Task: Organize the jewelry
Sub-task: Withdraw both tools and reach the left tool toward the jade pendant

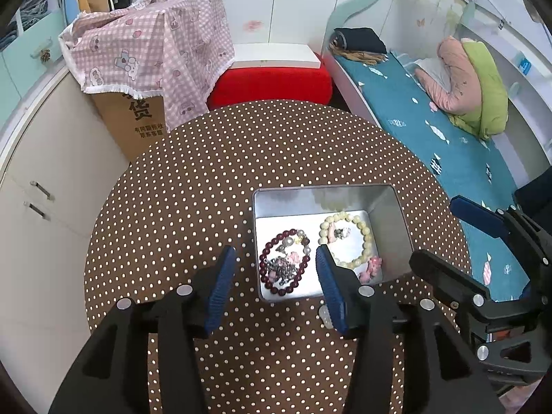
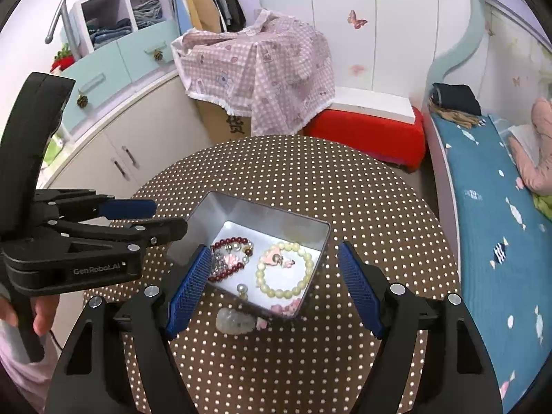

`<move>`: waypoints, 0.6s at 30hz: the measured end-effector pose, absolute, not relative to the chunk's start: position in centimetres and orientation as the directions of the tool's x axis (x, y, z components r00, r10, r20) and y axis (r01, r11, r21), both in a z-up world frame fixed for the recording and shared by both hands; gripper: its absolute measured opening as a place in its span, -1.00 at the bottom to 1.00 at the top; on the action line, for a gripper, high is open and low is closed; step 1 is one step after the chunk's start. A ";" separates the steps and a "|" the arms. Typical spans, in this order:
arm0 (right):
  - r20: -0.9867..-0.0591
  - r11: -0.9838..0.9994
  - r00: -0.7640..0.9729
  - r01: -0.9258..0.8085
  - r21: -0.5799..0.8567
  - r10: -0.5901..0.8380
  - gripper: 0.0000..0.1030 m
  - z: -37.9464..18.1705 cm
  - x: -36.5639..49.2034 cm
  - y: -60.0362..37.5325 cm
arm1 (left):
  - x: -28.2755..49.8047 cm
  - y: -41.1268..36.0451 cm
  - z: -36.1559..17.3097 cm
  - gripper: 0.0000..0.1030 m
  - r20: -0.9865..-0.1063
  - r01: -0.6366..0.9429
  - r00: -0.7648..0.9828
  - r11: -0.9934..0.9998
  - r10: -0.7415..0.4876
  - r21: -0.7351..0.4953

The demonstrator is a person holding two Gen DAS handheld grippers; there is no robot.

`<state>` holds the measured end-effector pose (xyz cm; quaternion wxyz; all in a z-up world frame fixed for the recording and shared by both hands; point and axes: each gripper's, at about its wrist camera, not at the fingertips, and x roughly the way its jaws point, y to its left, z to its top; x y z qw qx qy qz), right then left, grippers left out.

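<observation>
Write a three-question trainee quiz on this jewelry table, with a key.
1. True or false: the cream bead bracelet lies inside the metal tin.
2. Which item sits on the polka-dot tablecloth outside the tin?
A. the dark red bead bracelet
B. the pale translucent piece
C. the cream bead bracelet
3. Fill in: the left gripper and the right gripper both have their jaws ____.

Key: 1 true; 2 B; 3 open, with nothing held between them.
</observation>
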<state>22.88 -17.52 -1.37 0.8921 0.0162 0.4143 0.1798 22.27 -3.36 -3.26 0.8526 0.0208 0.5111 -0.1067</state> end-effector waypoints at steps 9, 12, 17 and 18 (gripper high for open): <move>-0.763 0.944 0.569 -0.286 0.166 0.307 0.42 -2.5 21.1 -18.1 | 20.1 -3.7 -4.5 0.06 -0.888 0.224 0.431 0.972 -0.159 -0.065; -0.773 0.945 0.558 -0.280 0.168 0.302 0.42 -3.0 20.6 -18.3 | 19.4 -3.8 -5.2 0.07 -0.896 0.230 0.417 0.971 -0.153 -0.059; -0.787 0.950 0.548 -0.274 0.152 0.284 0.42 -3.9 19.4 -18.9 | 18.1 -4.2 -6.4 0.07 -0.910 0.242 0.384 0.968 -0.157 -0.065; -0.790 0.951 0.546 -0.271 0.148 0.279 0.42 -4.0 19.4 -19.0 | 17.8 -4.4 -6.7 0.08 -0.912 0.247 0.379 0.967 -0.157 -0.064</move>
